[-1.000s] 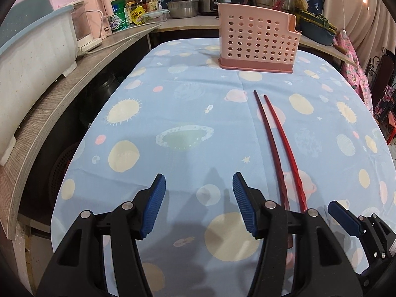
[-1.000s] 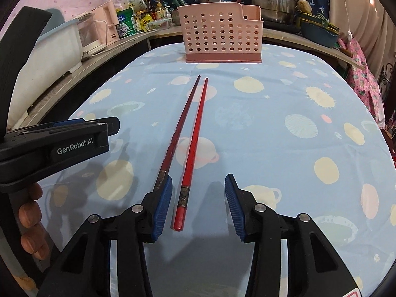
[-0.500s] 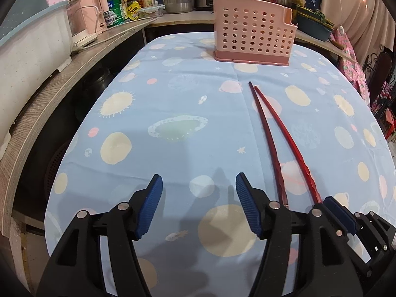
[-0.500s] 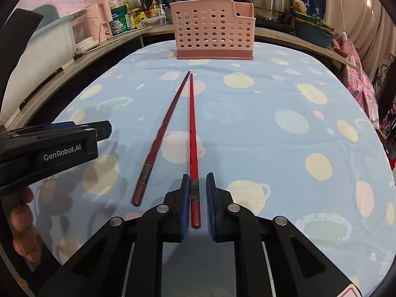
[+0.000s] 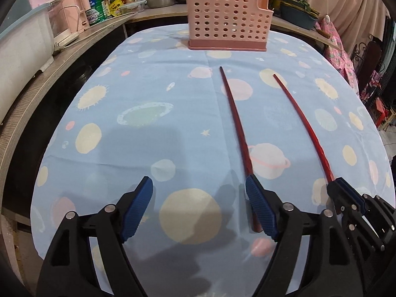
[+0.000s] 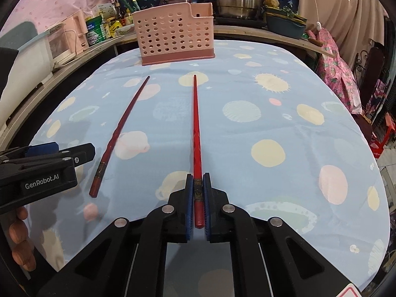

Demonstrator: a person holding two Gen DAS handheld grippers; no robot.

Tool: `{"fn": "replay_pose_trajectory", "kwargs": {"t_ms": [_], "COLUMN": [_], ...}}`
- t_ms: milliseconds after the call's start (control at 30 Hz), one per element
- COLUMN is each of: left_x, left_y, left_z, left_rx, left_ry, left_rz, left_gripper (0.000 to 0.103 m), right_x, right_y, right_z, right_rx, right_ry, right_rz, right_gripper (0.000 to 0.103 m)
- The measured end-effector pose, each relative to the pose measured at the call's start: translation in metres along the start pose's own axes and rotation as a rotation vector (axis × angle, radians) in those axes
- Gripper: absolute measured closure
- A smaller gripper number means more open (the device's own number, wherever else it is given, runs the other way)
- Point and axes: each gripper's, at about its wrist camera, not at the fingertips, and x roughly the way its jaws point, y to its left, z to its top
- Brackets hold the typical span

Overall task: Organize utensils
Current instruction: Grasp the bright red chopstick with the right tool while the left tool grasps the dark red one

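Tablecloth [image 6: 284,128] with planets spreads before me; clutter of pots and jars lines the counter [image 5: 49,57] behind; the pink perforated holder [image 6: 173,37] stands at the far end, nothing blocking the way to it; my left gripper [image 5: 198,198] has just been widening, nothing between its pads, the darker chopstick [image 5: 237,123] lying just beside its right finger; my right gripper [image 6: 198,198] has pinched together on the brighter red chopstick [image 6: 196,128], whose tip has swung away from its mate since a second ago.
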Motion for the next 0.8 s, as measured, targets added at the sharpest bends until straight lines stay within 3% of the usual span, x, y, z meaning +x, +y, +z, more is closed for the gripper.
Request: {"fn": "replay_pose_trajectory", "kwargs": {"t_ms": [500,667,800], "left_x": [0.010,0.007,0.003], "left_y": [-0.022,-0.024,-0.024], "left_z": [-0.008,-0.011,-0.011], "left_rx": [0.031,0.043,0.043], "left_ry": [0.030,0.020,0.022], "left_rz": [-0.029,-0.034,-0.058], "left_gripper": [0.029,0.046,0.069], "right_x": [-0.002,-0.003,-0.004], "right_y": [-0.012,-0.012,-0.011], "right_z": [-0.002,-0.003,-0.002], "right_rx": [0.036,0.039,0.041], "right_ry": [0.001,0.000,0.001], "right_rz": [0.014,0.014,0.015], "right_gripper": [0.096,0.096,0.096]}}
